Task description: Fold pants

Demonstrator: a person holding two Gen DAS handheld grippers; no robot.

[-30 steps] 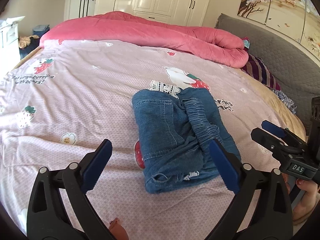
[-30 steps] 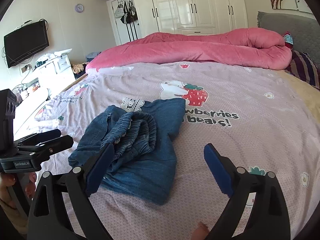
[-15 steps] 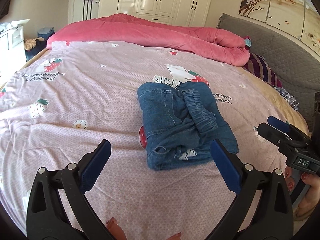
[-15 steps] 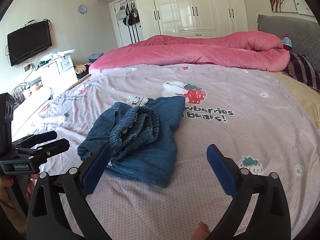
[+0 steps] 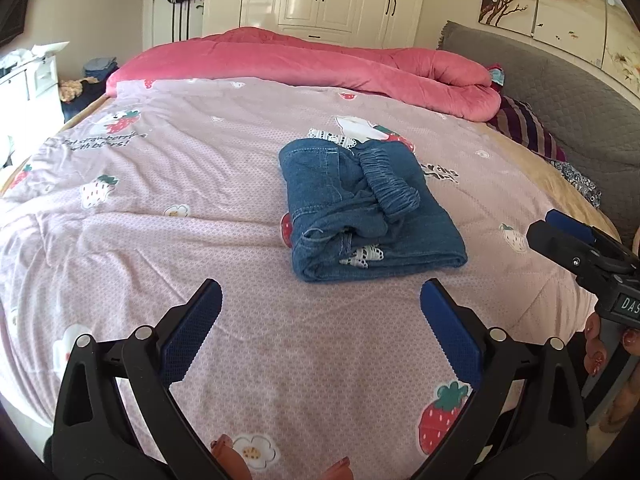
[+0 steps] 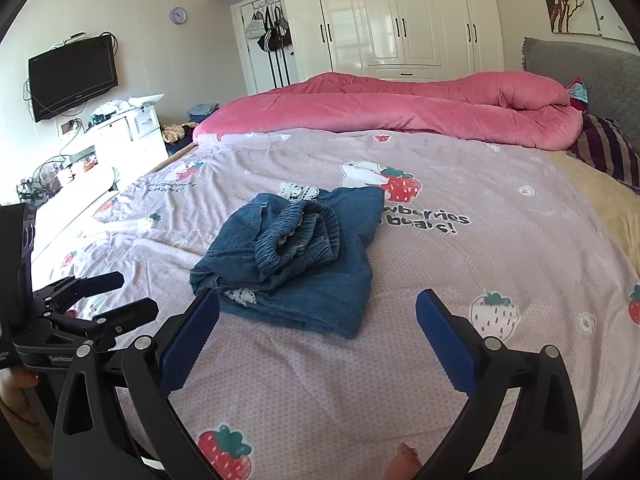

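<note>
**Both grippers spread wide and empty, pants folded on the bed**

Left gripper (image 5: 320, 320) held low over the bedsheet (image 5: 160, 208), its 2 blue pads far apart, nothing between them. Seen too from the right wrist view at the left edge (image 6: 116, 296), its 2 black fingers parted there and clear of the fabric. Right gripper (image 6: 318, 320) likewise spread wide, gripping nothing, blue pads on either side of bare sheet. Visible also at the right edge of the left wrist view (image 5: 568, 236), where a hand with red-painted nails shows below it.

Just ahead of both grippers, touched by neither: pants (image 5: 368, 212), blue denim, folded into a compact squarish bundle lying flat near the middle of the bed. Gathered elastic waistband (image 6: 300, 232) bunched on top of the bundle. A bit of white lace trim (image 5: 362, 256) peeking from the near folded edge.

Under the pants, pink sheet printed with strawberries, flowers and a bear. Beyond, along the far side of the bed, a rolled pink quilt (image 6: 400, 108). To the right, a striped pillow (image 6: 608, 152) against a grey headboard (image 5: 560, 100). Behind the bed, white wardrobe (image 6: 400, 20). On the left wall, a black TV (image 6: 72, 76) and a round clock (image 6: 178, 15).
</note>
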